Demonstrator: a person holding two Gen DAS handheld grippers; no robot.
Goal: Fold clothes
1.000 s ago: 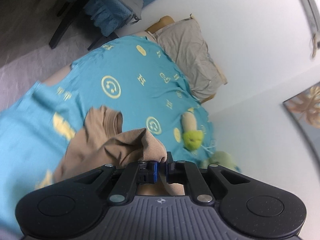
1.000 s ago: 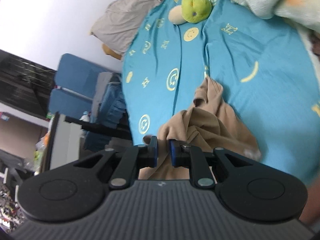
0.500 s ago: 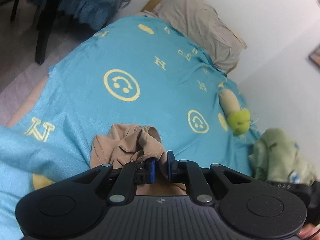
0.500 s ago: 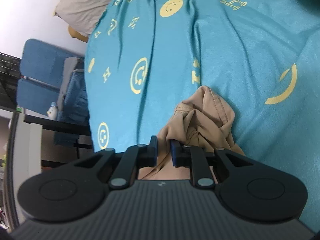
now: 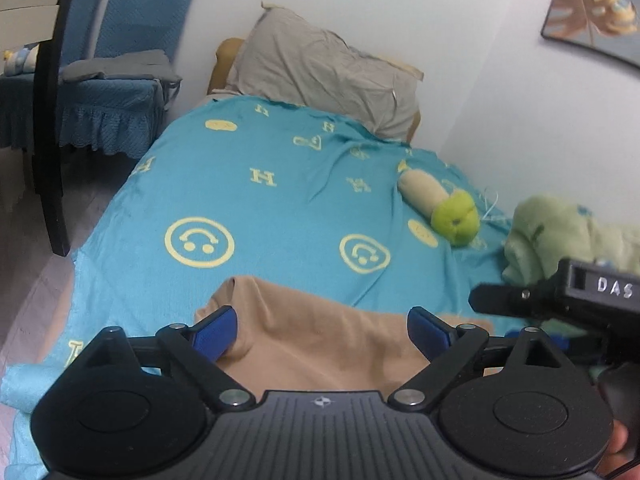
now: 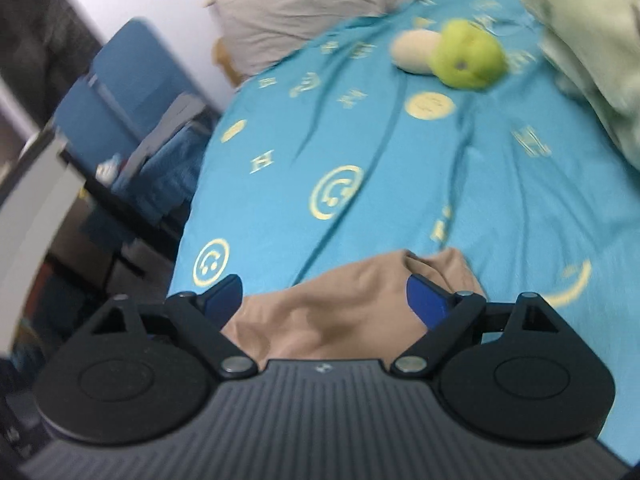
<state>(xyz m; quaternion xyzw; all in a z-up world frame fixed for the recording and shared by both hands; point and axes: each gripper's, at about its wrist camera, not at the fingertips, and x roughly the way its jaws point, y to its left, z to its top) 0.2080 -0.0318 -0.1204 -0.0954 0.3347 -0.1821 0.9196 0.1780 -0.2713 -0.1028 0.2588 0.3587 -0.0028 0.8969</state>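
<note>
Garment [image 5: 320, 344]: tan, lies flat-ish on the turquoise bedspread [image 5: 248, 208] at the near end of the bed, just ahead of both tools. Left edge shows a rounded fold or cuff; right end bunches into a small ridge in the right wrist view.

Left gripper [image 5: 322, 330]: jaws spread wide and opening, blue pads [image 5: 216, 334] well apart. Tan cloth sits between and under them, pads not pressing on it. Nothing clamped.

Right gripper [image 6: 326, 298]: same state, jaws wide and opening, the garment [image 6: 352, 300] lies between the fingers but loose, no grip. This view is motion-blurred, so whether the left pad brushes the cloth edge I cannot tell.

Right tool also shows at the right edge of the left wrist view, black body with white letters, just beside the left gripper.

Rest of bed: bedspread carries yellow smiley and letter prints. Beige-and-green plush toy [image 5: 444, 210] lies far right, toward the wall. Pale green bundle of fabric [image 5: 560, 232] is next to it on the right side. Grey pillow [image 5: 324, 76] at the head, against the wall.

Off the bed: blue-covered chair [image 5: 116, 92] to the left with folded grey cloth on its seat. Framed leaf print [image 5: 596, 8] on the right wall.

No containers in view; the chair seat is the only thing carrying anything.
</note>
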